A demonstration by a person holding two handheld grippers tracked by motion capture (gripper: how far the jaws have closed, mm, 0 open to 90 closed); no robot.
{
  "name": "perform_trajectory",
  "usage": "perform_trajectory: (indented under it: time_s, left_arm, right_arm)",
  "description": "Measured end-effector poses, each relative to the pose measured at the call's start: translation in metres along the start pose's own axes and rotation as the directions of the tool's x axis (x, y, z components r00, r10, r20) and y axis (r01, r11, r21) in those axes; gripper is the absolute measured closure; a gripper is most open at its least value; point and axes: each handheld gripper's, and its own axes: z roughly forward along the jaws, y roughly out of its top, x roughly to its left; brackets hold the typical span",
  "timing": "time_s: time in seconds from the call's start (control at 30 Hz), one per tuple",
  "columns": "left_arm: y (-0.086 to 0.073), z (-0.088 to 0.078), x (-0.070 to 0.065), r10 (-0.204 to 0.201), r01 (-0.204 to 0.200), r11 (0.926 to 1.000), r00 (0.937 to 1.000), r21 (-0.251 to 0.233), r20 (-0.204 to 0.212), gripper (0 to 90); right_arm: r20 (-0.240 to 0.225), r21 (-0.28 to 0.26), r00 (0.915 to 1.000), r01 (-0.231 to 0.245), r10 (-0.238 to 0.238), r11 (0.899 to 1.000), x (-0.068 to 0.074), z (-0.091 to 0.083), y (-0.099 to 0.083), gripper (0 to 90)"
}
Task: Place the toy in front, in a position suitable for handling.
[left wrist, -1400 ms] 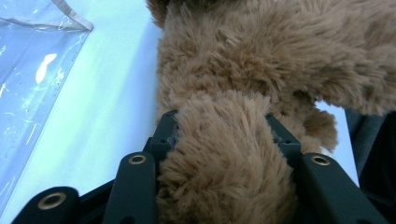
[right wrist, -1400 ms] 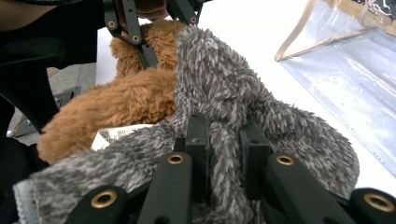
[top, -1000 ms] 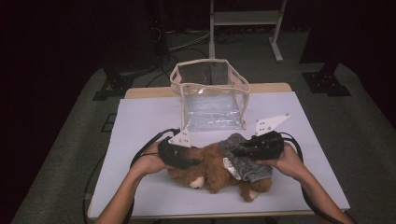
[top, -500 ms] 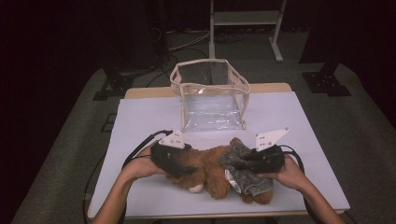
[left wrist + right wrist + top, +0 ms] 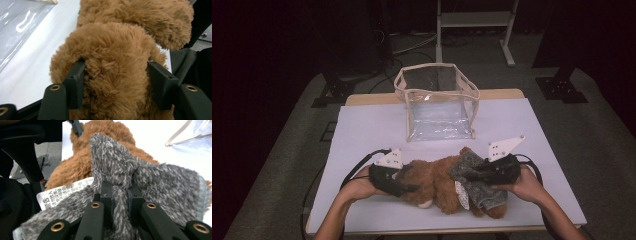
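Between left tongs (image 5: 116, 82): teddy bear (image 5: 117, 62), pressed.

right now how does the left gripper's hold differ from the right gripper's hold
The left gripper has its jaws spread wide around a thick lump of the brown plush bear; its jaws have just been closing on it. The right gripper is pinched nearly shut on a thin fold of the grey fuzzy garment. The left gripper sits at the bear's left end, the right gripper at its right end. Both grip soft plush on the white table.
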Motion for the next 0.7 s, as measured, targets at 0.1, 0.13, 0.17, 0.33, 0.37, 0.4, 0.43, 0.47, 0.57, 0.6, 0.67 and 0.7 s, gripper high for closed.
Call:
perform_trajectory:
  time_s: [0.1, 0.13, 0.17, 0.33, 0.37, 0.4, 0.43, 0.47, 0.57, 0.6, 0.67, 0.7]
  left_arm:
    - [0.005, 0.011, -0.003, 0.014, -0.014, 0.9997, 0.9999, -0.021, 0.003, 39.3]
    - [0.007, 0.014, -0.003, 0.020, -0.020, 0.9994, 0.9998, -0.027, 0.003, 39.3]
    - [0.009, 0.018, -0.004, 0.026, -0.026, 0.9990, 0.9996, -0.037, 0.008, 39.3]
    - [0.023, 0.036, -0.008, 0.070, -0.069, 0.9967, 0.9975, -0.042, 0.012, 39.4]
    - [0.025, 0.037, -0.008, 0.075, -0.075, 0.9965, 0.9971, -0.036, 0.010, 39.4]
    - [0.026, 0.038, -0.009, 0.080, -0.080, 0.9962, 0.9968, -0.034, 0.008, 39.3]
    - [0.027, 0.038, -0.009, 0.083, -0.082, 0.9961, 0.9966, -0.033, 0.008, 39.2]
    - [0.028, 0.037, -0.008, 0.084, -0.084, 0.9961, 0.9964, -0.028, 0.007, 39.1]
    - [0.030, 0.028, -0.006, 0.086, -0.086, 0.9961, 0.9963, -0.019, 0.000, 35.2]
    - [0.031, 0.025, -0.004, 0.083, -0.083, 0.9963, 0.9965, -0.020, 0.002, 33.9]
    - [0.033, 0.016, -0.003, 0.083, -0.083, 0.9960, 0.9965, -0.033, 0.008, 32.1]
    - [0.035, 0.013, -0.002, 0.086, -0.085, 0.9954, 0.9962, -0.043, 0.012, 32.2]
  right_arm:
    - [0.018, -0.008, 0.9998, 0.004, -0.004, 1.000, -0.004, -0.006, 0.003, 78.6]
    - [0.021, -0.020, 0.9998, 0.002, -0.001, 1.000, -0.005, -0.008, 0.005, 78.6]
    - [0.028, -0.029, 0.9996, 0.001, 0.000, 1.000, -0.007, -0.010, 0.007, 78.6]
    - [0.038, -0.032, 0.9993, -0.001, 0.002, 0.999, -0.015, -0.012, 0.014, 78.5]
    - [0.039, -0.023, 0.9992, -0.006, 0.007, 1.000, -0.016, -0.012, 0.014, 78.5]
    - [0.042, -0.020, 0.9991, -0.008, 0.009, 1.000, -0.018, -0.013, 0.013, 78.5]
    - [0.041, -0.021, 0.9989, -0.020, 0.021, 1.000, -0.020, -0.013, 0.011, 78.5]
    - [0.038, -0.021, 0.9986, -0.035, 0.036, 0.999, -0.022, -0.014, 0.008, 78.5]
    - [0.013, -0.003, 0.9981, -0.061, 0.061, 0.998, -0.022, -0.009, -0.002, 78.6]
    - [0.010, -0.004, 0.9980, -0.062, 0.062, 0.998, -0.020, -0.008, -0.005, 78.7]
    - [0.012, -0.016, 0.9984, -0.055, 0.056, 0.998, -0.015, -0.007, -0.007, 78.8]
    - [0.009, -0.017, 0.9987, -0.050, 0.050, 0.999, -0.011, -0.007, -0.009, 78.8]
